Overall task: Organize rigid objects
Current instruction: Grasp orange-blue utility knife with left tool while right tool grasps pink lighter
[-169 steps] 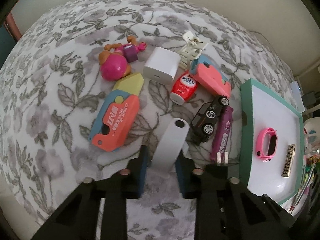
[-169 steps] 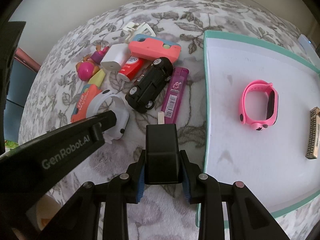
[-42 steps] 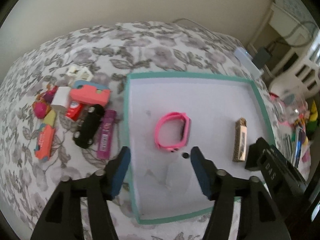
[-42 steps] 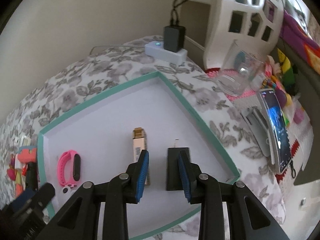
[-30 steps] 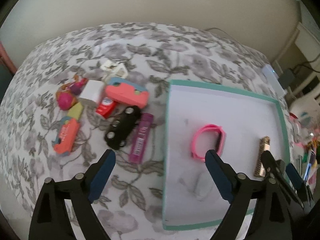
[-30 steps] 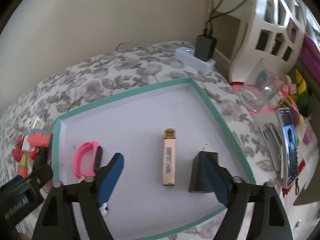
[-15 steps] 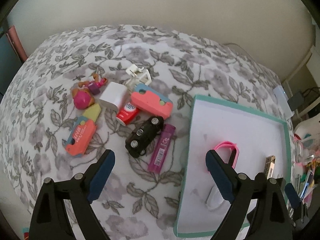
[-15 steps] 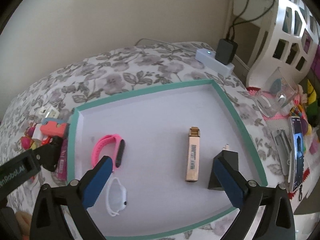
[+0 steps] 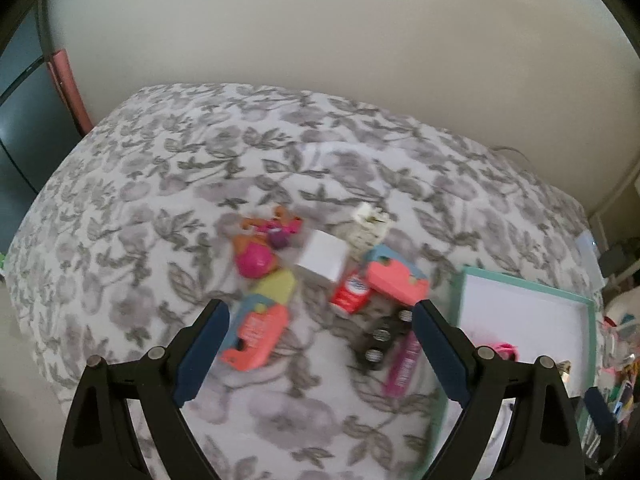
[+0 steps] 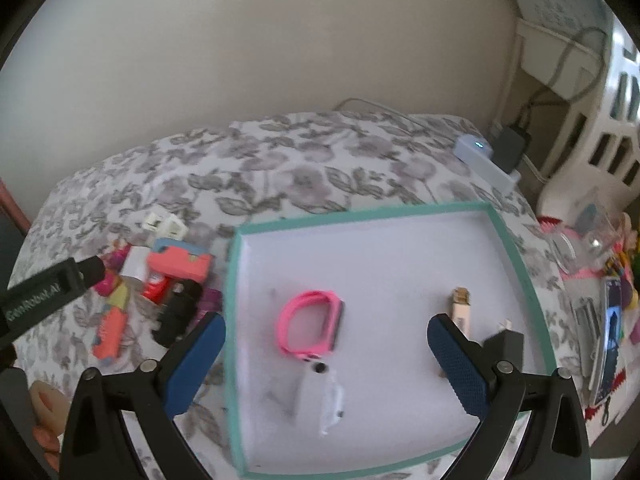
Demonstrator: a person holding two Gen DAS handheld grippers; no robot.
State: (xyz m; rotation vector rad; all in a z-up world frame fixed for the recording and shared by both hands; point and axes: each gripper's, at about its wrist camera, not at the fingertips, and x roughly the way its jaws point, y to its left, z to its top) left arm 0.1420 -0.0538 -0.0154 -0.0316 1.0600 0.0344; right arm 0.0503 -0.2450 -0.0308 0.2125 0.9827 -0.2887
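In the left wrist view my left gripper [image 9: 320, 348] is open and empty above the floral bedspread. Beyond it lies a blurred pile: pink doll [image 9: 258, 254], white cube charger [image 9: 324, 258], white plug [image 9: 368, 226], red tube [image 9: 352, 292], coral toy [image 9: 394, 278], black car [image 9: 380, 338], purple lighter [image 9: 404, 364] and orange cutter [image 9: 258, 330]. My right gripper [image 10: 326, 360] is open and empty over the teal-rimmed tray [image 10: 360, 216]. In the tray lie a pink band [image 10: 312, 328], white band [image 10: 320, 396], gold lighter [image 10: 460, 308] and black charger [image 10: 506, 344].
A power strip with a black adapter [image 10: 486, 156] sits at the bed's far right corner. A glass [image 10: 588, 228], a phone [image 10: 612, 340] and small clutter lie right of the tray. A white lattice basket [image 10: 616, 92] stands beyond. A plain wall backs the bed.
The right gripper let go of the black charger in the tray and opened wide. Both grippers drew back and up, swinging left toward the pile.
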